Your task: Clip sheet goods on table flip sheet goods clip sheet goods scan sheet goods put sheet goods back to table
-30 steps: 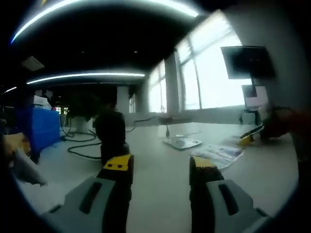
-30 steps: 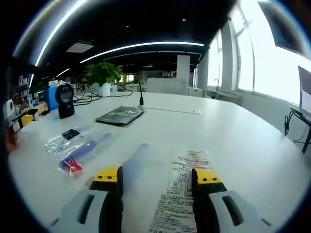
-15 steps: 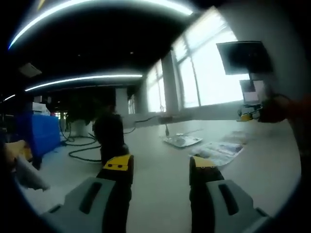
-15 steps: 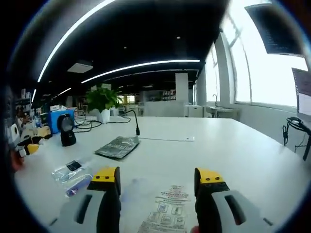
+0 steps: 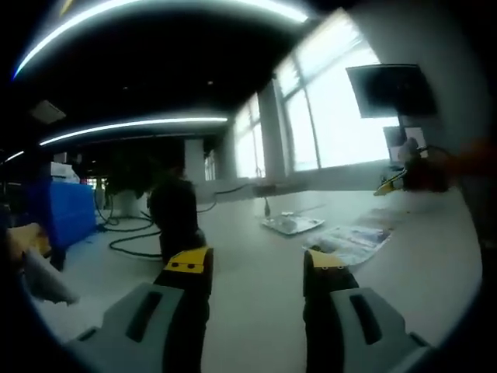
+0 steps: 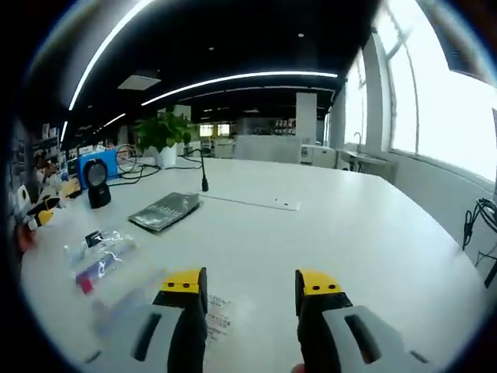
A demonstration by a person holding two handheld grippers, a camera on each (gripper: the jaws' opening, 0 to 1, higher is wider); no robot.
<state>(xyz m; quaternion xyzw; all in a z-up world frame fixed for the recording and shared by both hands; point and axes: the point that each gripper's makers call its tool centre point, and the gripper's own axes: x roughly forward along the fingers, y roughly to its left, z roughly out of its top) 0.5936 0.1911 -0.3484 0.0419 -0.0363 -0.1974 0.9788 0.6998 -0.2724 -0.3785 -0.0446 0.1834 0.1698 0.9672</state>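
Right gripper [image 6: 250, 281] has slid back along the printed sheet [image 6: 215, 315]: a second ago the sheet lay between its jaws, now we see only its edge under the left jaw. Jaws spread, holding nothing. Left gripper [image 5: 258, 264] unchanged, jaws spread above the worktop [image 6: 326, 225]. We judge clipping not begun.

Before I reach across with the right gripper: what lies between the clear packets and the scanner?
In the right gripper view, bare tabletop separates the clear packets from the scanner.

Open-plan office around me: long white bench [image 6: 373, 233], ceiling light strips [image 6: 233, 78], potted plant [image 6: 165, 134], wall monitor [image 5: 388, 89].
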